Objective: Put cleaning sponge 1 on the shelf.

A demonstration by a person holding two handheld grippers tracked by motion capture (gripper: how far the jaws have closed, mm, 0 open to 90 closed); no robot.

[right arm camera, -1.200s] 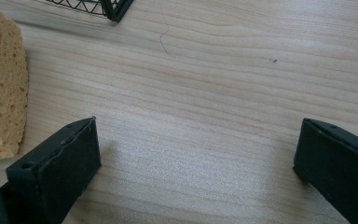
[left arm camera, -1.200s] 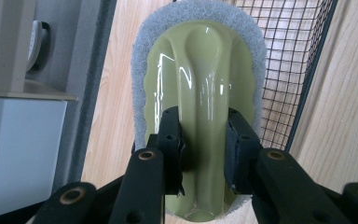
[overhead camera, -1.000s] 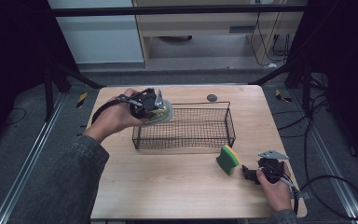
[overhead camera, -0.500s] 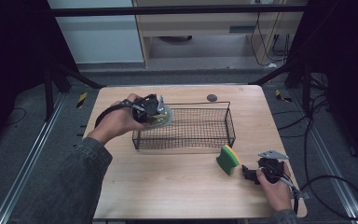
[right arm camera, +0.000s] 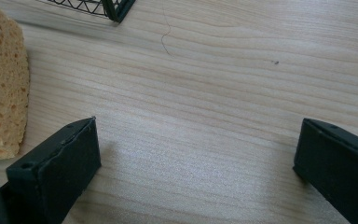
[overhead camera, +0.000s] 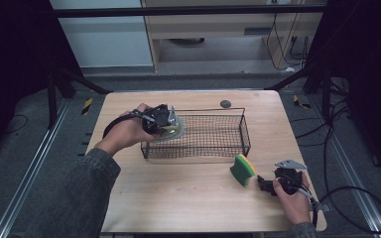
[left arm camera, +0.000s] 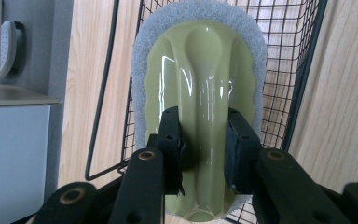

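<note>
My left gripper (overhead camera: 164,121) is shut on the ridge handle of an olive-green scrubbing pad (left arm camera: 200,84) with a grey-white fibre rim, and holds it over the left end of a black wire basket (overhead camera: 213,136). In the high view the scrubbing pad (overhead camera: 172,130) hangs just inside the basket's left wall. A yellow and green sponge (overhead camera: 242,169) stands on edge on the table in front of the basket's right corner. My right gripper (overhead camera: 262,184) rests open on the table just right of that sponge (right arm camera: 2,88), with bare wood between its jaws.
The light wooden table (overhead camera: 178,198) ends close behind my right hand. A small dark round disc (overhead camera: 225,104) lies behind the basket. A basket corner (right arm camera: 107,9) shows at the top of the right gripper view. Metal rails and cables lie on the floor around.
My left hand has carried the scrubbing pad a little right and down, from outside the basket's left end to over its left wall. My right gripper has stayed still.
</note>
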